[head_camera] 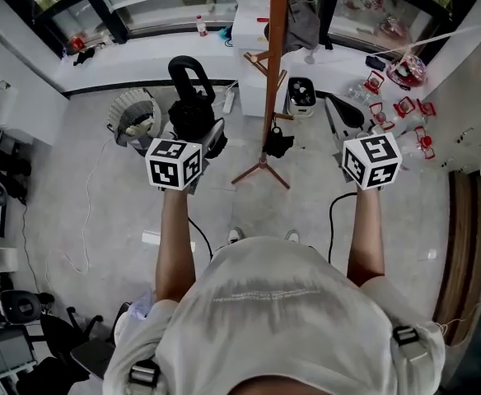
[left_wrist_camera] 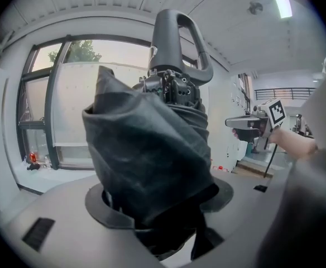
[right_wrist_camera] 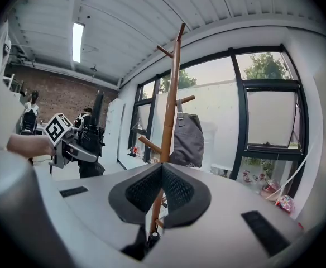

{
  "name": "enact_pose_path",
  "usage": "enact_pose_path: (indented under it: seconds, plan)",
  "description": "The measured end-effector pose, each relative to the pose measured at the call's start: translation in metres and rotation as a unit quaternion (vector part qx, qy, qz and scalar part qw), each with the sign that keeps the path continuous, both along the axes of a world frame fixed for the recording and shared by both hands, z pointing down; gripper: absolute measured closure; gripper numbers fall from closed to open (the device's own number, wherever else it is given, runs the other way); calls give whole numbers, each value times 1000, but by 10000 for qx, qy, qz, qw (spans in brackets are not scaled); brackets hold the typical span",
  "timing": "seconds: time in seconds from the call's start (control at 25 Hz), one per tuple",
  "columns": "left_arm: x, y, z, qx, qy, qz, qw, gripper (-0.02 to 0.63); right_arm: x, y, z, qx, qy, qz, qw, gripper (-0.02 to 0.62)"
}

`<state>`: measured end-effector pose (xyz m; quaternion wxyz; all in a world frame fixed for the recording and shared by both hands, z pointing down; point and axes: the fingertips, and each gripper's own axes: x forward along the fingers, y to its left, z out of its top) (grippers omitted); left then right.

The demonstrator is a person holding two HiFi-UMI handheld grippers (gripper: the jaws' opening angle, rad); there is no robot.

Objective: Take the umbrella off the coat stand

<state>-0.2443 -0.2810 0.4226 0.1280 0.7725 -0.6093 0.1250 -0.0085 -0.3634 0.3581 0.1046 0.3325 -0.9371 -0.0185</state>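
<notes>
A folded black umbrella with a loop handle stands upright in my left gripper, away from the stand. In the left gripper view its dark fabric fills the space between the jaws of the left gripper, which is shut on it. The wooden coat stand rises between my two hands; its pole shows straight ahead in the right gripper view. My right gripper is shut with nothing in it, and its pads meet at the tip. In the head view the right gripper is to the right of the stand.
A grey bag hangs on a stand peg. On the floor are a round white fan, a power strip, a white device and several red-and-white items. Black chairs stand at the lower left.
</notes>
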Motion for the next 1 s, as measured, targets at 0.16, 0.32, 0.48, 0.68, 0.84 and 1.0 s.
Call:
enact_pose_path:
  seconds: [0.16,0.32,0.48,0.68,0.84,1.0]
  plan:
    - [-5,10,-16,159,-34,-45,9999,310,-6,2,-1,119,123,-30,9998,572]
    - [-10,18,-26,284,-45,-106,9995,310,-15,1,2,112,140,-103,9998,571]
    - [-13,20,-31,321,-75,-87,9994,310,-22,0,1,135,178,-150,9996,571]
    - [-13,21,-32,347,-113,-53,9993,310,-28,1,8,133,321,-189,9992,571]
    - [-13,17,-33,335,-146,-23,9993,310,-29,0,10,121,372,-177,9991,571]
    - [-12,16,-31,309,-141,9,9994,310,-30,0,11,150,402,-191,9989,572]
